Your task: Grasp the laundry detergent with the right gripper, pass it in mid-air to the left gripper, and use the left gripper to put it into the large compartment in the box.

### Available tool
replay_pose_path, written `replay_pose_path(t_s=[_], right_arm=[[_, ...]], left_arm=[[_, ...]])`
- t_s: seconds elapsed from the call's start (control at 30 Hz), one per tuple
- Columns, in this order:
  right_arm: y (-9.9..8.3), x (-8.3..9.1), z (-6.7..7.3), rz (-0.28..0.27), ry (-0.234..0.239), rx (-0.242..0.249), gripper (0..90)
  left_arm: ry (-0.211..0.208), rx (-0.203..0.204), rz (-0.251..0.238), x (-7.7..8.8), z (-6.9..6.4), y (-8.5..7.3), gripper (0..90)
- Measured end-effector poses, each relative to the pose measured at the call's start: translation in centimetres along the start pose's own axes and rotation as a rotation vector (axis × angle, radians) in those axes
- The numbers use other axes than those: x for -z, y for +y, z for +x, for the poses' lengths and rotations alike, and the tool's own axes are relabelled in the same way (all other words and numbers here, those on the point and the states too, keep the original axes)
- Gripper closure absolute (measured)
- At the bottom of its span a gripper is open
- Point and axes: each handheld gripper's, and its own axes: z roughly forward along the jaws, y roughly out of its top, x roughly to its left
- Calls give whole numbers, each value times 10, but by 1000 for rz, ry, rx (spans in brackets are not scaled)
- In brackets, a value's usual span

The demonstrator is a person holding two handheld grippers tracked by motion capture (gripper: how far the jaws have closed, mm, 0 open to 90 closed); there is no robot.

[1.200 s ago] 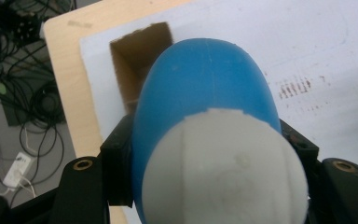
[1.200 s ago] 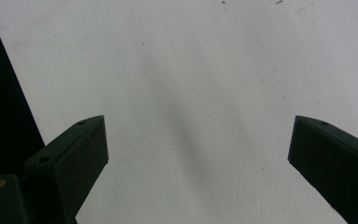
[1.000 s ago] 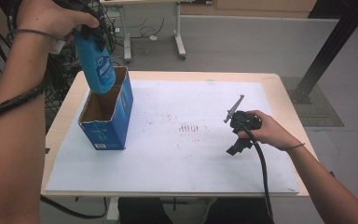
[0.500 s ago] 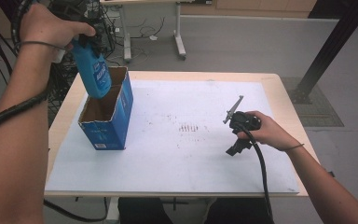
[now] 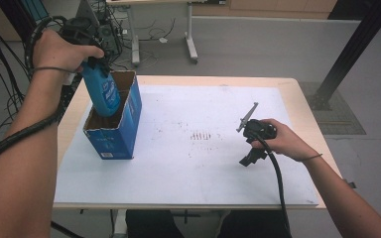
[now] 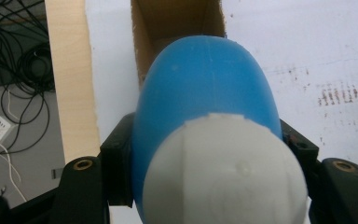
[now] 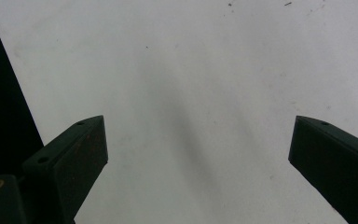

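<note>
The left gripper (image 5: 98,69) pinches a blue bottle (image 5: 102,91) (tilted) over the box (image 5: 124,134) below; it could catch the rim

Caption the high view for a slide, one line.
Left claw lowers a blue bottle into an open cardboard box; right claw rests open on the table.

The blue bottle's (image 5: 103,91) lower end is hidden inside the box (image 5: 121,136).

A blue bottle (image 5: 101,91) with a white cap (image 6: 223,172) is showing between black jaws; beneath, a blue box (image 5: 114,126), brown inside.
</note>
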Motion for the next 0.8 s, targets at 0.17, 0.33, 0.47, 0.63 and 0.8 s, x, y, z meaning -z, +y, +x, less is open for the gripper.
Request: replay_pose_path(t_s=[0.17, 0.33, 0.47, 0.63, 0.8], right_arm=[[-1, 0, 0, -5, -3, -1, 45], [-1, -1, 1, 0, -4, -5, 45], [-3, -1, -1, -10, -6, -4, 45], [-4, 0, -1, -9, -10, -7, 44], [-4, -1, -2, -4, -9, -5, 44]], left_arm=[[0, 12, 3, -14, 0, -3, 377], [-15, 21, 10, -29, 0, -6, 377], [-12, 24, 14, -40, -2, -8, 377], [-7, 29, 29, -55, -3, -12, 377], [5, 23, 40, -66, -4, -14, 377]])
